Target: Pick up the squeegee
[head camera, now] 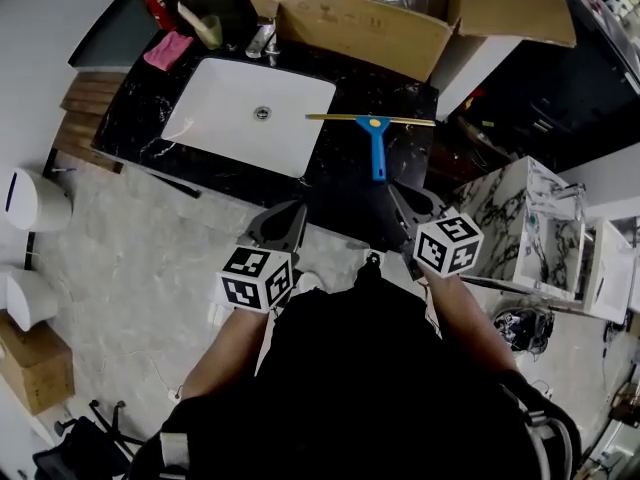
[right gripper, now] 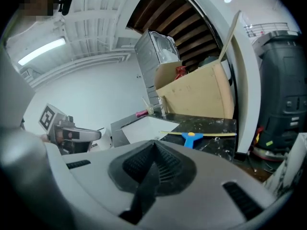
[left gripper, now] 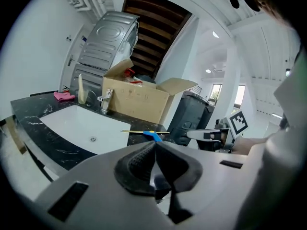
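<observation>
Squeegee (head camera: 376, 138) untouched; neither claw holds it. Right gripper (head camera: 402, 196): jaws fully closed, ribbed pads pressed together along their length, nothing between them and nothing in contact. Left gripper (head camera: 288, 213): jaws likewise closed pad to pad, empty, touching nothing. Both are held in the air at the near edge of the black marble countertop (head camera: 345, 183), side by side and apart, each tip aimed toward 12 o'clock and tilted somewhat downward, each marker cube (head camera: 448, 243) riding behind its jaws. The squeegee lies flat on the countertop at 12 o'clock from the right gripper and about 1 o'clock from the left, clear of both. Its blue handle points to 6 o'clock, toward the person; its yellow blade runs from 9 to 3 o'clock, the 9 o'clock end reaching the rim of the white basin (head camera: 230, 118). At 12 o'clock from the basin stands the faucet (head camera: 262, 38); an open cardboard box (head camera: 350, 23) sits at 12 o'clock from the squeegee, and a pink cloth (head camera: 168, 50) lies at 10 o'clock from the basin.
</observation>
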The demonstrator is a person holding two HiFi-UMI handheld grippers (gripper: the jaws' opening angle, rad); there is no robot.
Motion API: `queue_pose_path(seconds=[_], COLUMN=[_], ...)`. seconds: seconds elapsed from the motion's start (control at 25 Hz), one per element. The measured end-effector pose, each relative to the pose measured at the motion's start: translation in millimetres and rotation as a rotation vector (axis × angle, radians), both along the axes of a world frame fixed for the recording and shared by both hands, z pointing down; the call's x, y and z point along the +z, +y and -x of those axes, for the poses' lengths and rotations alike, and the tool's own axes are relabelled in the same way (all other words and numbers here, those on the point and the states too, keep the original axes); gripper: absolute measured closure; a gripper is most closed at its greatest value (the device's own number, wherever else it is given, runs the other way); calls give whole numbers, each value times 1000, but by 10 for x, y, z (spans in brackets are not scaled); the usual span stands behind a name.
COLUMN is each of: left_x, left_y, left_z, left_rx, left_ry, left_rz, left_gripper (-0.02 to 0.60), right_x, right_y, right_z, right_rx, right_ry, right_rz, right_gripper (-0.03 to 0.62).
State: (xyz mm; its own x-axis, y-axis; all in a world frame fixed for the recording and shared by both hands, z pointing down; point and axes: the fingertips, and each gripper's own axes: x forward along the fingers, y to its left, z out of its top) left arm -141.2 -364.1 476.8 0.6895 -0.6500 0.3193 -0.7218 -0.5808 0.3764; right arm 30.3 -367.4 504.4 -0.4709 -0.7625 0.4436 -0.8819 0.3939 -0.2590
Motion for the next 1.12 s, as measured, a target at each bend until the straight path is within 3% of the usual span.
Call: queue_pose_path(seconds=[0.28,0.4,0.52,0.64,0.84,1.12], left_x=[-57,-31,13,11,-69,-45], left_y=[-171,-167,-179,-213,-292,-274], left_z=[142,161,245,286,251,305], left_rx=[-127,-151,-184,-208,-223,-240], left_ry=[-5,-17,-28,-29,-22,-35], left_rz=[-1,10,31,37,19,34], left_gripper=[564,563,564,563,563,563], right_x=[444,618,749,878,1103,1307], right_y=[-676,-915,-1125,-1265,-1414,-1556], right_z=[-191,-319,-368,-359,-359,-305], right_rx=[17,73,103,109,130,146], right_ry=[95,78,68,64,69,88], right_rz=[107,162,209,251,324,396], right_gripper=[585,585,491,485,422,405])
